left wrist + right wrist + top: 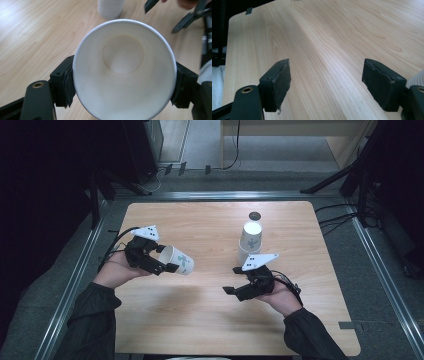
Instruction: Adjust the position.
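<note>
Clamped sideways in left gripper, frame left: paper cup. Right gripper spread, empty. Carry level toward cup stack, upper centre.

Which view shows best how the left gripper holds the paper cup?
The left gripper view: its fingers press the paper cup on both sides of the rim. The high view shows the cup sideways in the left gripper.

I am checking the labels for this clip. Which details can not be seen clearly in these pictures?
- Paper cup: left gripper view, print hidden, seen from the mouth.
- Cup stack: high view, count too small; left gripper view, top cut by the edge.
- Small dark round object: high view, too small to identify.
</note>
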A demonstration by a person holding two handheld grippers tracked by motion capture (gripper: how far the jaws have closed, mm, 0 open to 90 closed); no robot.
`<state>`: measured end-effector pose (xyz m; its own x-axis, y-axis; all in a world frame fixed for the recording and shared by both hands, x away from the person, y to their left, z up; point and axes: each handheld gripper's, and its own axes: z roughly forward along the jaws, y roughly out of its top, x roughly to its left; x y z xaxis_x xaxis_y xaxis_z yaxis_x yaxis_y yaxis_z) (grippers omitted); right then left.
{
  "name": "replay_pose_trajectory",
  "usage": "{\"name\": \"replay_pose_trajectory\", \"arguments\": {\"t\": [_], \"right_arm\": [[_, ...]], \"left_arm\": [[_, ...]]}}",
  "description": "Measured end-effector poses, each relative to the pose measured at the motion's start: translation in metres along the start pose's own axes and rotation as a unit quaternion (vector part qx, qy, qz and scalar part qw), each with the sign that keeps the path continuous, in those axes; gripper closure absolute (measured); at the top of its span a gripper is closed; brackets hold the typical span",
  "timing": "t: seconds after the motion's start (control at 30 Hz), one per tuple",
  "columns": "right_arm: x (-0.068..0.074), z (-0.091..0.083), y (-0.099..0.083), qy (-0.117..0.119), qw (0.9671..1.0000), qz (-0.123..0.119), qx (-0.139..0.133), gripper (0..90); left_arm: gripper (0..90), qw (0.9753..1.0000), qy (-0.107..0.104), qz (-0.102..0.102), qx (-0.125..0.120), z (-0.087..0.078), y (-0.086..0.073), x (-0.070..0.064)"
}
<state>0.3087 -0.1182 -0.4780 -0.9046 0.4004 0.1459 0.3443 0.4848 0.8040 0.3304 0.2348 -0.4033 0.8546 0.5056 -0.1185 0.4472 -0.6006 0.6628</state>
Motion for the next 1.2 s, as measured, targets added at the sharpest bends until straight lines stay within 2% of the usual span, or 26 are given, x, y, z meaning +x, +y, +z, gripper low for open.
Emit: {"name": "replay_pose_trajectory", "arguments": {"t": [0.2, 0.3, 0.37, 0.47, 0.57, 0.7, 0.87, 0.97, 1.0, 1.1, 1.13, 1.2], "right_arm": [[0.0, 0.005, 0.0, 0.001, 1.0, -0.004, 0.005, 23.4], [0.001, 0.009, 0.001, -0.008, 0.9998, -0.014, 0.015, 23.4], [0.001, 0.012, 0.001, -0.01, 0.9996, -0.017, 0.021, 22.9], [0.001, 0.016, 0.002, 0.001, 0.9994, -0.022, 0.028, 21.3], [0.0, 0.02, 0.004, 0.006, 0.9991, -0.025, 0.033, 21.3], [0.0, 0.024, 0.007, 0.01, 0.999, -0.023, 0.036, 21.3], [-0.001, 0.025, 0.007, 0.011, 0.9991, -0.021, 0.034, 21.3], [-0.001, 0.024, 0.006, 0.009, 0.9992, -0.02, 0.034, 21.3], [-0.001, 0.024, 0.006, 0.009, 0.9992, -0.02, 0.035, 21.3], [-0.002, 0.021, 0.004, 0.008, 0.9992, -0.015, 0.035, 21.3], [-0.002, 0.02, 0.003, 0.006, 0.9993, -0.016, 0.034, 21.3], [-0.002, 0.018, 0.002, 0.004, 0.9994, -0.011, 0.033, 21.3]], "left_arm": [[23.4, 0.9991, 0.023, -0.013, 0.034, 0.0, -0.011, 0.009], [23.3, 0.9988, 0.025, -0.009, 0.041, 0.0, -0.019, 0.012], [23.3, 0.9981, 0.031, -0.015, 0.05, -0.001, -0.024, 0.015], [23.3, 0.997, 0.04, -0.03, 0.059, -0.002, -0.03, 0.019], [23.3, 0.9941, 0.057, -0.044, 0.081, 0.0, -0.037, 0.026], [23.3, 0.9933, 0.057, -0.048, 0.088, 0.003, -0.038, 0.031], [23.3, 0.9869, 0.087, -0.049, 0.126, 0.012, -0.035, 0.042], [23.3, 0.984, 0.093, -0.052, 0.143, 0.018, -0.033, 0.047], [23.2, 0.9824, 0.097, -0.05, 0.151, 0.02, -0.032, 0.049], [23.2, 0.9752, 0.118, -0.046, 0.182, 0.027, -0.03, 0.054], [23.2, 0.9735, 0.12, -0.048, 0.189, 0.029, -0.029, 0.056], [23.2, 0.9717, 0.122, -0.049, 0.196, 0.032, -0.029, 0.06]]}}
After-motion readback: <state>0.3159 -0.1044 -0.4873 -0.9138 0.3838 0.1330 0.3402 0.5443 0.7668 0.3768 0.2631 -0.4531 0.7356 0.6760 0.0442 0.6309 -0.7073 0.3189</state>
